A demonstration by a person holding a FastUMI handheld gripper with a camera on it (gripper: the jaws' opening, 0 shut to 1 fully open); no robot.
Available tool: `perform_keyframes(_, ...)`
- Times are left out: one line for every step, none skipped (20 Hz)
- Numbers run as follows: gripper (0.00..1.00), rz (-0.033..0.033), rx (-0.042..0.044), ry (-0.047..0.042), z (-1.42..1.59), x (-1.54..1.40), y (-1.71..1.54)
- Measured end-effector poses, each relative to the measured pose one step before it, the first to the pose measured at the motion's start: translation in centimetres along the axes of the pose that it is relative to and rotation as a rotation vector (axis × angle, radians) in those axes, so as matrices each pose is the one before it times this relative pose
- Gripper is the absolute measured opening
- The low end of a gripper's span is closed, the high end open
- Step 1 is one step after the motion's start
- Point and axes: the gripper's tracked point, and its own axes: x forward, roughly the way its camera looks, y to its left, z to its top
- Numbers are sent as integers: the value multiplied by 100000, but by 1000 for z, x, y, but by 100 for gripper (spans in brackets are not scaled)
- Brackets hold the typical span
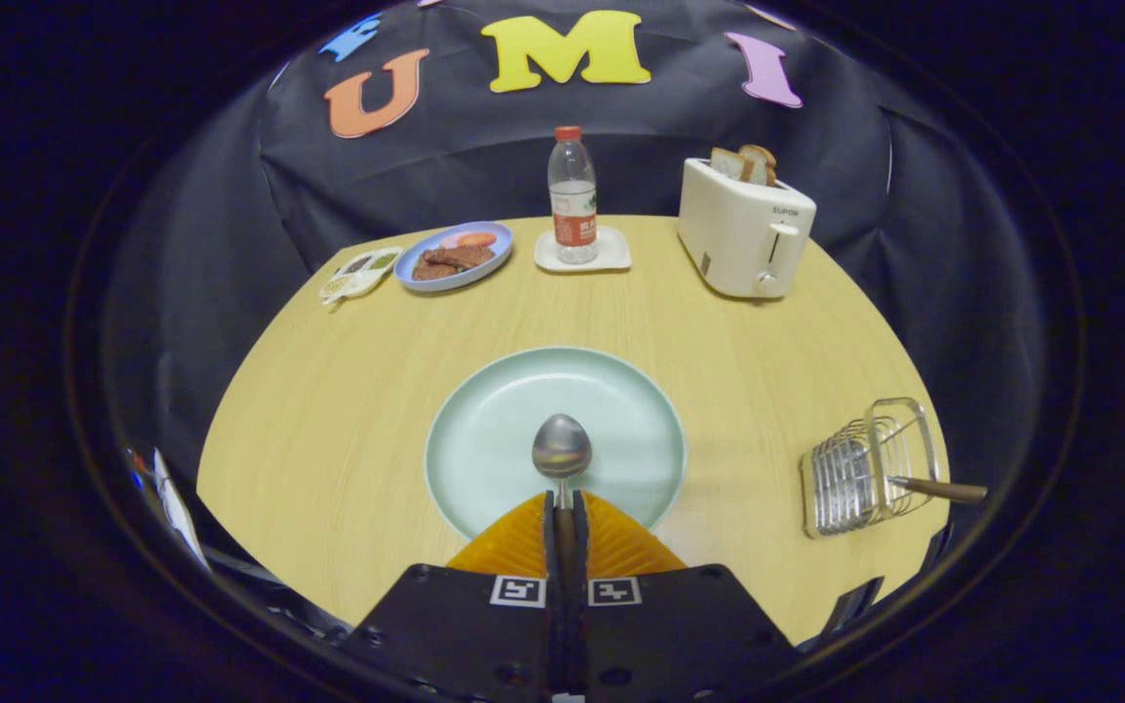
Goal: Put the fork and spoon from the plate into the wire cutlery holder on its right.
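Over the plate (484, 459) we have the spoon (562, 447) clenched in our tool (563, 513); one utensil (presumably the fork (938, 489)) sits in the holder (865, 469) already.

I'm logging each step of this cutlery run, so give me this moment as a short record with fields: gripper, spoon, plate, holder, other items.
gripper: gripper shut on the spoon's handle
spoon: spoon held between the fingers, bowl pointing ahead over the plate
plate: pale green plate, just ahead of the fingers, nothing else seen on it
holder: wire cutlery holder right of the plate, a brown handle sticking out of it, likely the fork
other items: toaster with bread, water bottle, blue food plate beyond
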Motion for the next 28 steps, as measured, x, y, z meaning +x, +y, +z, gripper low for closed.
perform_keyframes(1,-79,-414,-891,278,-632,-868)
perform_keyframes(1,-121,68,-679,290,-596,-820)
perform_keyframes(1,-300,414,-607,203,-712,-1132)
perform_keyframes(1,-218,382,-322,182,-571,-1081)
perform_keyframes(1,-331,314,-255,50,-546,-978)
perform_keyframes(1,-766,-160,-622,179,-578,-1151)
perform_keyframes(1,-1265,-393,-57,48,-443,-1304)
perform_keyframes(1,-919,330,-134,141,-595,-1204)
perform_keyframes(1,-255,169,-223,-11,-638,-946)
perform_keyframes(1,-331,289,-378,170,-515,-1027)
perform_keyframes(1,-769,198,-314,191,-345,-1179)
perform_keyframes(1,-1063,407,-271,263,-328,-1262)
perform_keyframes(1,-1234,68,115,87,-378,-1240)
perform_keyframes(1,-1091,261,658,41,-287,-1240)
perform_keyframes(1,-923,826,594,-1,-380,-1111)
perform_keyframes(1,-1189,397,1360,-26,-239,-1119)
perform_keyframes(1,-824,385,2285,-298,-157,-986)
perform_keyframes(1,-177,1004,2032,-136,-305,-826)
perform_keyframes(1,329,459,1677,-84,-108,-553)
perform_keyframes(1,287,-569,1247,17,-185,-467)
perform_keyframes(1,-565,-778,787,-20,26,-534)
perform_keyframes(1,-587,-404,1326,0,109,-452)
perform_keyframes(2,-38,-243,1948,-258,200,-230)
perform_keyframes(1,-83,482,2237,-174,231,-192)
perform_keyframes(2,-899,701,2234,-100,416,-352)
perform_keyframes(2,-1045,278,2276,-154,381,-320)
perform_keyframes(1,-531,67,2262,-15,218,-138)
perform_keyframes(2,34,584,1585,35,248,-45)
